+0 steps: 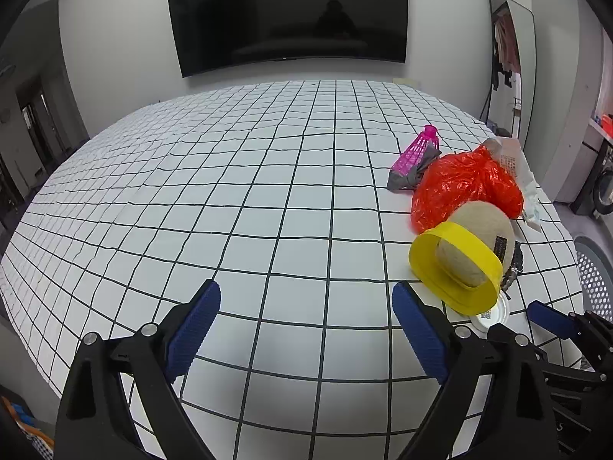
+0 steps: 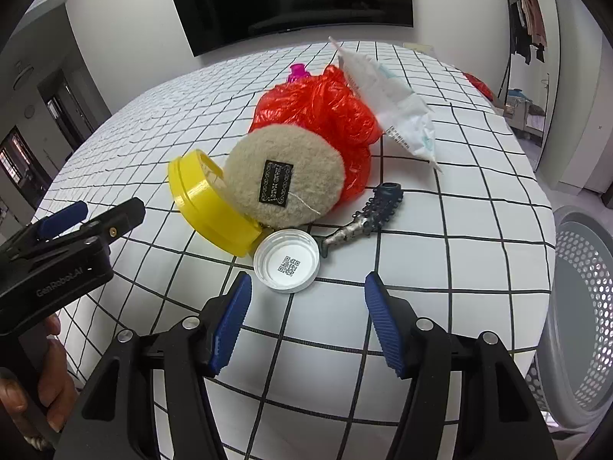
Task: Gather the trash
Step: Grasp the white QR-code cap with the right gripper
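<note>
A pile of trash lies on the checked tablecloth (image 2: 459, 199): a white jar lid (image 2: 286, 265), a yellow plastic ring (image 2: 203, 211), a beige fuzzy pad (image 2: 283, 182), a red plastic bag (image 2: 318, 107), a white wrapper (image 2: 394, 99), a dark spiky brush piece (image 2: 367, 216) and a pink shuttlecock (image 1: 417, 147). My right gripper (image 2: 306, 303) is open, just in front of the white lid. My left gripper (image 1: 306, 314) is open and empty, left of the pile; the yellow ring (image 1: 456, 268) is at its right finger.
A grey perforated waste basket (image 2: 582, 306) stands off the table's right edge. A black TV (image 1: 287, 15) hangs on the far wall. A mirror (image 1: 509, 61) leans at the right. The left gripper's body (image 2: 61, 245) shows at the left in the right wrist view.
</note>
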